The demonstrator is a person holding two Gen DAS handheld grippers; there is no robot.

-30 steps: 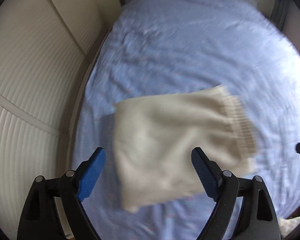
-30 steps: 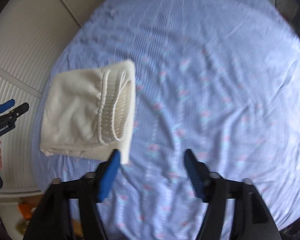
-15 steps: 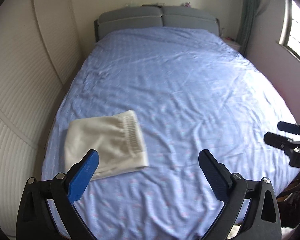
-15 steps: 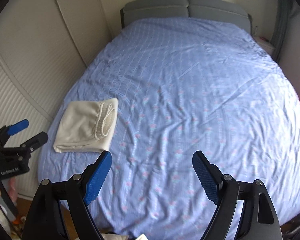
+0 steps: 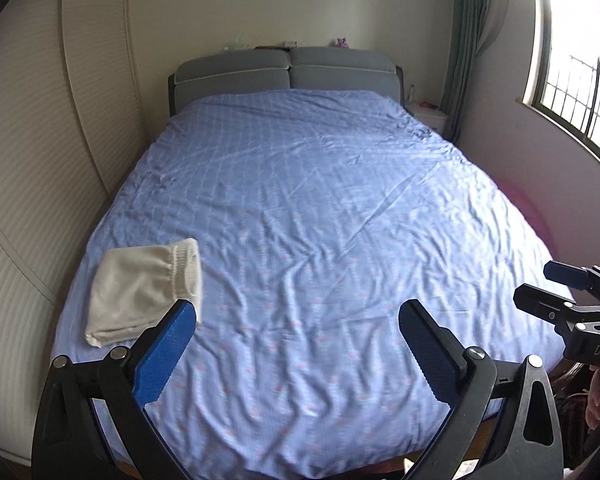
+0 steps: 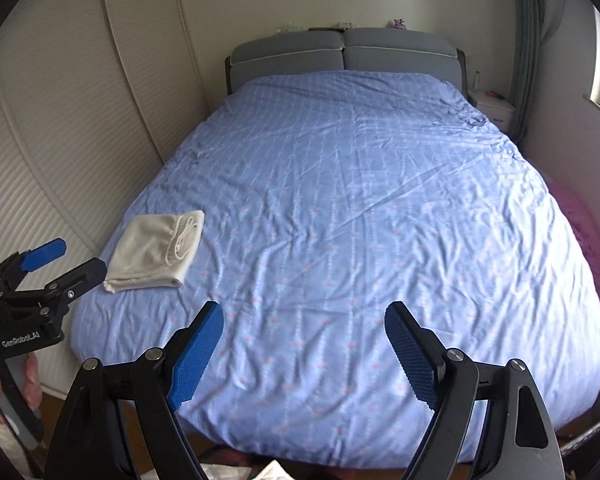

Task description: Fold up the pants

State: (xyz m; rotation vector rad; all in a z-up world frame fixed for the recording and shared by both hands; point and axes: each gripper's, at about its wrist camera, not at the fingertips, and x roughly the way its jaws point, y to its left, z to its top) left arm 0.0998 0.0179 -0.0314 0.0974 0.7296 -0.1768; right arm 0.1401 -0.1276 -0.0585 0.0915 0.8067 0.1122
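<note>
The cream pants (image 5: 144, 288) lie folded into a small flat bundle on the near left part of the blue bed (image 5: 320, 208), ribbed waistband to the right. They also show in the right wrist view (image 6: 156, 248). My left gripper (image 5: 298, 320) is open and empty, held back above the bed's foot, right of the pants. My right gripper (image 6: 304, 320) is open and empty, also behind the foot of the bed. Each gripper shows in the other's view, the right one (image 5: 556, 284) at the far right, the left one (image 6: 60, 260) at the far left.
A ribbed white wardrobe wall (image 5: 28, 168) runs along the bed's left side. A grey headboard (image 5: 284, 72) stands at the far end, a white nightstand (image 6: 494, 110) and green curtain at the back right, a window (image 5: 576, 80) on the right. Something pink (image 6: 588, 224) lies beside the bed's right edge.
Both grippers have pulled back and up from the folded pants, so the whole bed and room come into view. The pants stay on the bed's near left part.
</note>
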